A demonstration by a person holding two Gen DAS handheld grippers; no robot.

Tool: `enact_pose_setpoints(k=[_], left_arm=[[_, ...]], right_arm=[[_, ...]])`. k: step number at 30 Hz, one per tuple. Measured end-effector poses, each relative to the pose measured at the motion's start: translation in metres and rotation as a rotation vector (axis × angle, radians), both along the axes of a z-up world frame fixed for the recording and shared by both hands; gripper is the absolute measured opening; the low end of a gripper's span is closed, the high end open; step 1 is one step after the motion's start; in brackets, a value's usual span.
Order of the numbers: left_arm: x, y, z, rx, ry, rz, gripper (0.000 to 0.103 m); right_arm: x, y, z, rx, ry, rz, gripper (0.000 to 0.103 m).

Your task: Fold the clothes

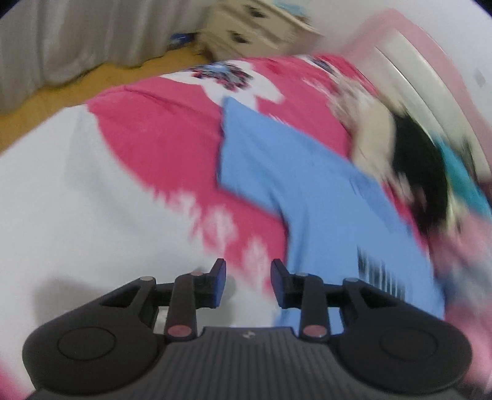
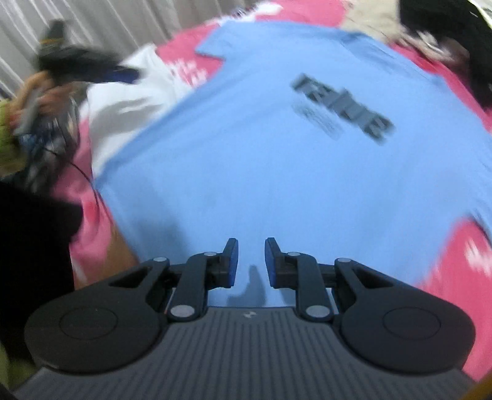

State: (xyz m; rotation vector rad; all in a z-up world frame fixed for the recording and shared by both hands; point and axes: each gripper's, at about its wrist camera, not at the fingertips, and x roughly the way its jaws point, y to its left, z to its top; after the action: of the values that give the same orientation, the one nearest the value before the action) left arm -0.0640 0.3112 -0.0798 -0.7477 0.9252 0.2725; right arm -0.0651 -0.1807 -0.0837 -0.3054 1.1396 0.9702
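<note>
A light blue T-shirt (image 2: 261,144) with dark printed lettering lies spread flat on a pink and white bedspread (image 1: 147,141). In the left wrist view the same T-shirt (image 1: 295,190) runs from the middle to the lower right, one sleeve pointing up. My left gripper (image 1: 248,278) hangs open above the bedspread just left of the shirt's edge, nothing between its fingers. My right gripper (image 2: 251,261) hovers open over the shirt's near hem, its shadow on the cloth, nothing gripped. In the right wrist view the other gripper (image 2: 89,67) shows at upper left, blurred, in a hand.
A heap of other clothes (image 1: 424,172), beige, black and teal, lies at the bed's right side by the pink headboard (image 1: 409,40). A cream drawer unit (image 1: 255,27) and grey curtain (image 1: 77,37) stand beyond the wooden floor (image 1: 37,107). Both views are motion-blurred.
</note>
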Motion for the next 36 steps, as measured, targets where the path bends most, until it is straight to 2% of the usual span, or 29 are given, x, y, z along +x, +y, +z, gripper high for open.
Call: enact_pose_setpoints(k=[1, 3, 5, 8, 11, 13, 14, 15, 18, 20, 23, 26, 31, 34, 36], left_arm=[[0.013, 0.009, -0.008, -0.003, -0.006, 0.043, 0.033], [0.032, 0.021, -0.021, 0.005, -0.007, 0.107, 0.036], [0.046, 0.029, -0.034, -0.005, -0.004, 0.127, 0.039], [0.059, 0.031, -0.046, 0.032, -0.002, 0.097, 0.044], [0.066, 0.027, -0.05, 0.08, -0.04, 0.055, 0.048], [0.067, 0.02, -0.05, 0.143, -0.055, 0.033, 0.034], [0.067, 0.016, -0.05, 0.184, -0.058, 0.015, 0.014], [0.066, 0.014, -0.049, 0.215, -0.061, -0.009, 0.005], [0.063, 0.005, -0.037, 0.296, -0.096, -0.03, 0.004], [0.059, 0.006, -0.021, 0.354, -0.139, -0.023, 0.004], [0.062, 0.017, -0.004, 0.395, -0.177, -0.021, 0.004], [0.075, 0.02, -0.008, 0.455, -0.137, -0.063, 0.004], [0.091, 0.023, -0.039, 0.506, -0.044, -0.112, 0.006], [0.09, 0.026, -0.045, 0.502, -0.029, -0.113, 0.012], [0.088, 0.03, -0.042, 0.488, -0.032, -0.105, 0.022]], right_arm=[[0.002, 0.026, -0.008, 0.011, 0.009, 0.0, 0.018], [0.005, 0.039, -0.009, 0.043, 0.038, 0.003, 0.018], [0.005, 0.053, -0.012, 0.075, 0.083, -0.009, 0.018], [0.011, 0.053, -0.013, 0.102, 0.162, -0.059, 0.018], [0.018, 0.051, -0.016, 0.113, 0.219, -0.103, 0.018], [0.023, 0.054, -0.02, 0.112, 0.243, -0.128, 0.018], [0.025, 0.052, -0.021, 0.11, 0.253, -0.136, 0.019], [0.03, 0.053, -0.026, 0.106, 0.262, -0.145, 0.019], [0.04, 0.056, -0.036, 0.094, 0.274, -0.158, 0.019], [0.044, 0.059, -0.039, 0.083, 0.268, -0.155, 0.02], [0.047, 0.064, -0.043, 0.067, 0.263, -0.147, 0.02], [0.049, 0.067, -0.046, 0.058, 0.272, -0.143, 0.02], [0.051, 0.068, -0.053, 0.061, 0.276, -0.153, 0.018], [0.052, 0.064, -0.055, 0.083, 0.287, -0.18, 0.018], [0.052, 0.059, -0.055, 0.101, 0.294, -0.203, 0.017]])
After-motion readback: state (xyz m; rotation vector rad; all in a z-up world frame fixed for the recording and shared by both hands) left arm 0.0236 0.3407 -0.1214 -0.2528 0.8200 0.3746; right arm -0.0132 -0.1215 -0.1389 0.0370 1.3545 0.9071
